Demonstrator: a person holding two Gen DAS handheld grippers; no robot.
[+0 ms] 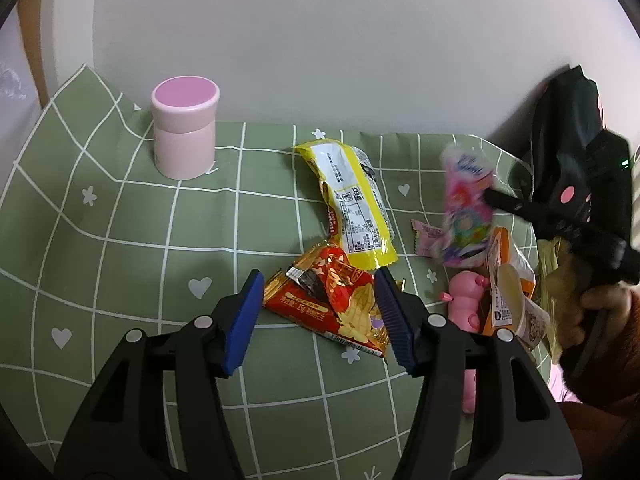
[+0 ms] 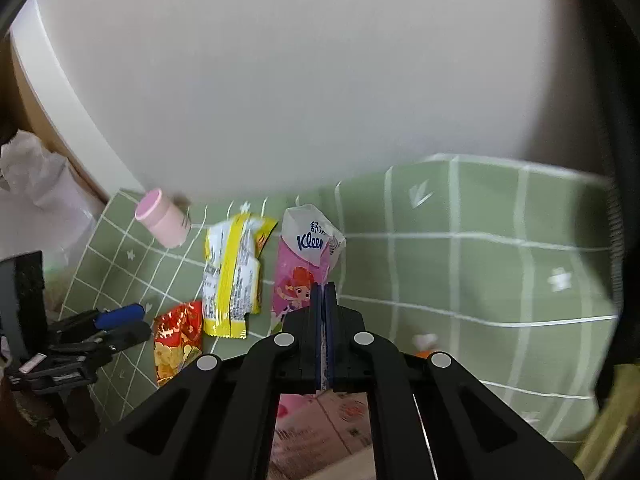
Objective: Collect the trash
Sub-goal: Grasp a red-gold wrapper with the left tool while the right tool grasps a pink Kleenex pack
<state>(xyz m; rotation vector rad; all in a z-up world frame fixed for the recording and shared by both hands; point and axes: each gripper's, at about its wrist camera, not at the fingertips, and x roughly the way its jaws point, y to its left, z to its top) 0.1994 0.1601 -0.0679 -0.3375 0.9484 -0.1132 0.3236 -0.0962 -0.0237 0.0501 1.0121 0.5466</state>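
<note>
My right claw (image 2: 325, 292) clamped on pink tissue pack (image 2: 306, 264), pack lifted off green checked tabletop (image 2: 480, 272). My left claw (image 1: 320, 312) spread apart, hovering over red snack wrapper (image 1: 332, 300), pads not pressing it. Yellow wrapper (image 1: 348, 196) lies just behind red one. Pink lidded can (image 1: 185, 128) upright near wall, well apart from trash.

Place: home, likely a living space.
Surface: green checked tablecloth (image 1: 120, 240) with hearts, against white wall (image 1: 320, 40).
Clutter: snack wrappers, Kleenex tissue pack (image 2: 304, 264), pink canister (image 1: 185, 128).
</note>
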